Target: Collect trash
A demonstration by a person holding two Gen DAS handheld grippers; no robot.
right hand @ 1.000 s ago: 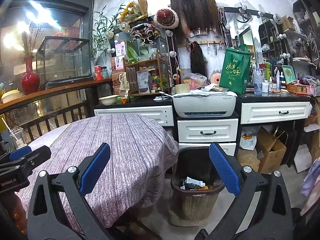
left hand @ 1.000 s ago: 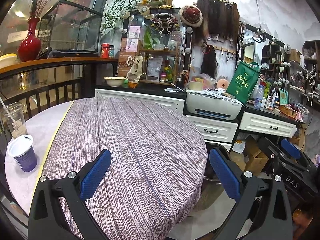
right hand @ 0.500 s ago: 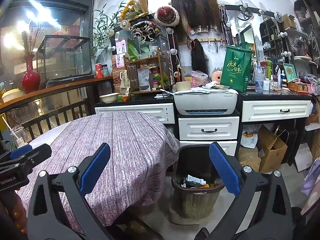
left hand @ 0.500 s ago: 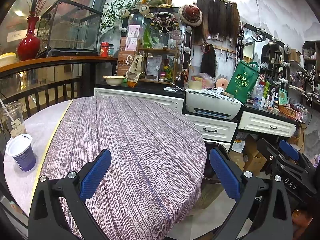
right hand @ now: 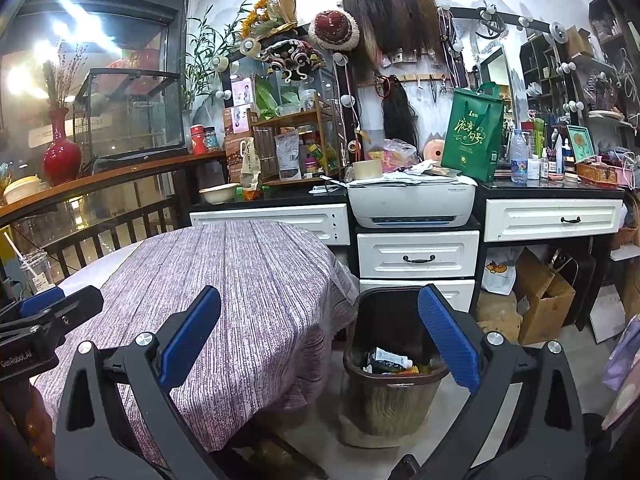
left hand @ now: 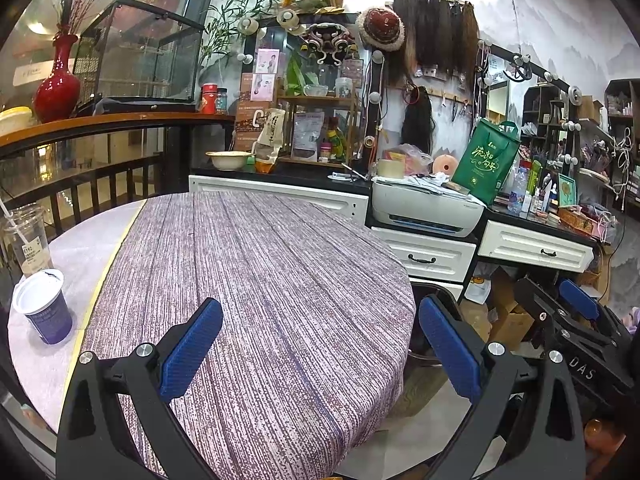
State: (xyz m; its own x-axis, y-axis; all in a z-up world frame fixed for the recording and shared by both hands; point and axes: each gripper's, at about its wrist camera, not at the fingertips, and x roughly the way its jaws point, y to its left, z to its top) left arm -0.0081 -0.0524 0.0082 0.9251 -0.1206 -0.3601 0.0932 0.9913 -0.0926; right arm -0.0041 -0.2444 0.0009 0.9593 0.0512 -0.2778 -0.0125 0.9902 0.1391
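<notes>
Over the striped woven tablecloth (left hand: pixel 260 280), both grippers, left gripper (left hand: pixel 320 344) and right gripper (right hand: pixel 320 336), hover wide open and empty, round bin (right hand: pixel 394 376) at 1 o'clock.

Cup (left hand: pixel 42 306) on table's (left hand: pixel 260 280) left edge; bin (right hand: pixel 394 364) right of table.

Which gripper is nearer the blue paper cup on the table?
Left. The left gripper hovers open over the table with the blue paper cup just off its left; the right gripper is by the trash bin.
</notes>
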